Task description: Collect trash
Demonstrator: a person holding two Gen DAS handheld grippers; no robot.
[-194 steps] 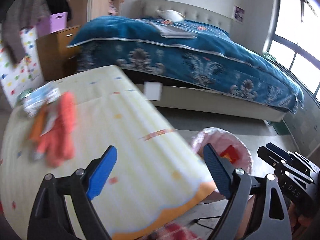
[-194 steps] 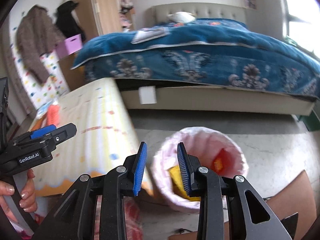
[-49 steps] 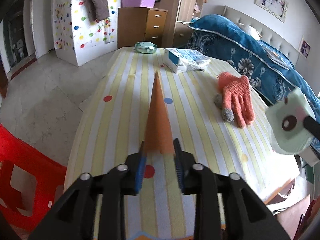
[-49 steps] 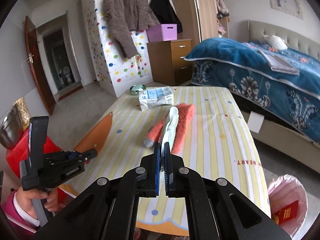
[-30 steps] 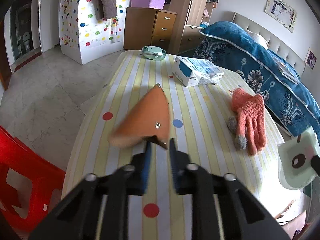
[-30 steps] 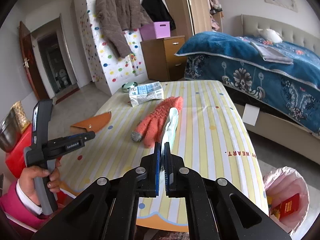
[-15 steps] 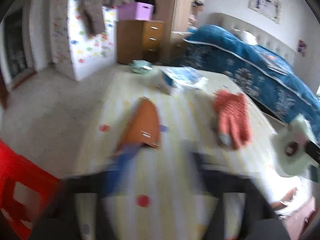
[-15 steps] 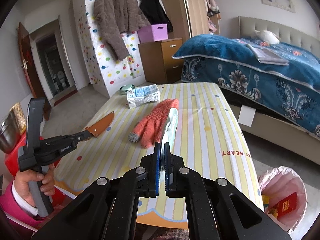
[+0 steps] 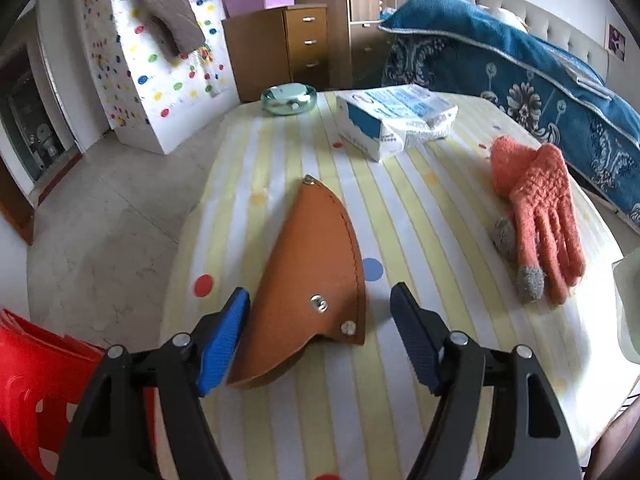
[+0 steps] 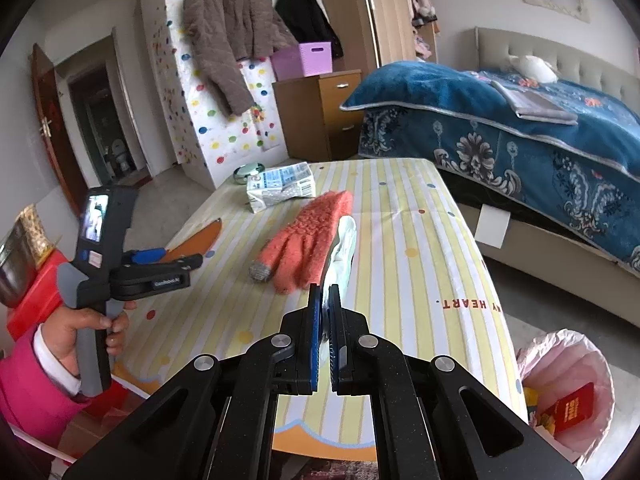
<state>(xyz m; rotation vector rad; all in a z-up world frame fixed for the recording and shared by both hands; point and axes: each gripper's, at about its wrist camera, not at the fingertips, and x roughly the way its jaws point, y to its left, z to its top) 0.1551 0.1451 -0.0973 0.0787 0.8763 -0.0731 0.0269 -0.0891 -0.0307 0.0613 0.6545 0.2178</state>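
A brown leather pouch (image 9: 316,276) lies flat on the striped table (image 9: 420,208), between the jaws of my left gripper (image 9: 320,294). Those jaws are closing; the blue left pad sits beside the pouch's edge and the right pad stands clear. In the right wrist view the left gripper (image 10: 180,258) hovers over the pouch (image 10: 200,240) at the table's left edge, held by a hand in a pink sleeve. My right gripper (image 10: 325,292) is shut on a pale green-white wrapper (image 10: 344,244), held edge-on above the table. The wrapper (image 9: 628,304) shows at the right edge of the left wrist view.
An orange glove (image 9: 536,216) lies right of the pouch, with a tissue pack (image 9: 396,120) and a glass dish (image 9: 288,96) beyond. A pink-lined bin (image 10: 568,380) stands on the floor by the table's right corner. A red stool (image 9: 36,392) sits left; the bed (image 10: 520,128) lies behind.
The left gripper let go of the brown pouch, which now lies flat on the table, and its jaws spread wide. The right gripper kept still with the wrapper.
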